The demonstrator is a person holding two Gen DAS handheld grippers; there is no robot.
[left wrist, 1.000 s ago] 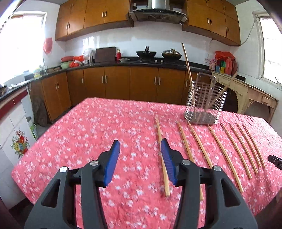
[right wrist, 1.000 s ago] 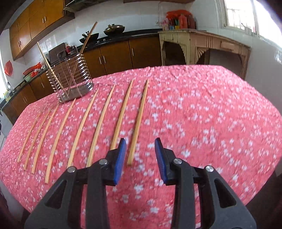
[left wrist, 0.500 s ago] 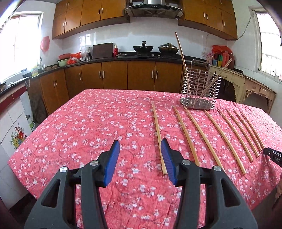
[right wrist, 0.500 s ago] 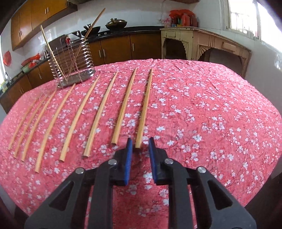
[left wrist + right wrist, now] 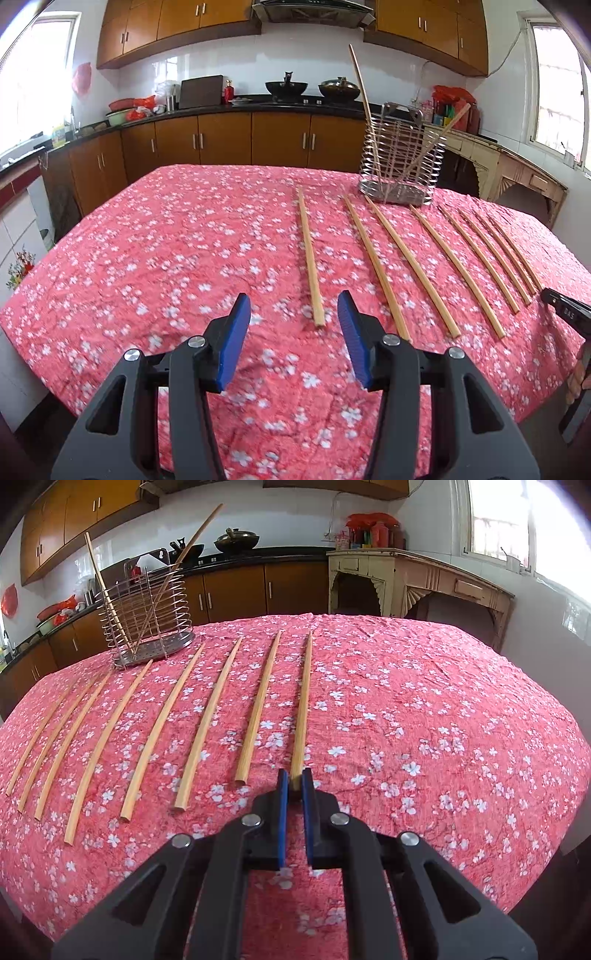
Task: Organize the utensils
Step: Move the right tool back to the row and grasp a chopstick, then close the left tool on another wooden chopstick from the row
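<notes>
Seen from the right wrist, left to right across the worktop [image 5: 443,701] under its red flowered cloth [image 5: 424,672]: a wire utensil holder [image 5: 146,616] standing upright at the far left, two chopsticks leaning inside it, tips poking well above the rim. In front of it, a fanned row of bare chopsticks [image 5: 147,734] lying flat, each apart from its neighbour. At the right end of the row, the rightmost chopstick [image 5: 303,701], near end pinched between the blue pads of the right gripper [image 5: 294,781], clenched on it, the stick still flat on the cloth.

Seen from the left wrist, left to right: open cloth, then the left gripper [image 5: 293,321], jaws apart and empty, hovering low over the worktop. Near end of the leftmost chopstick [image 5: 309,258] just ahead, between the line of the two pads but not touched. Farther right, the other sticks, holder behind them.
</notes>
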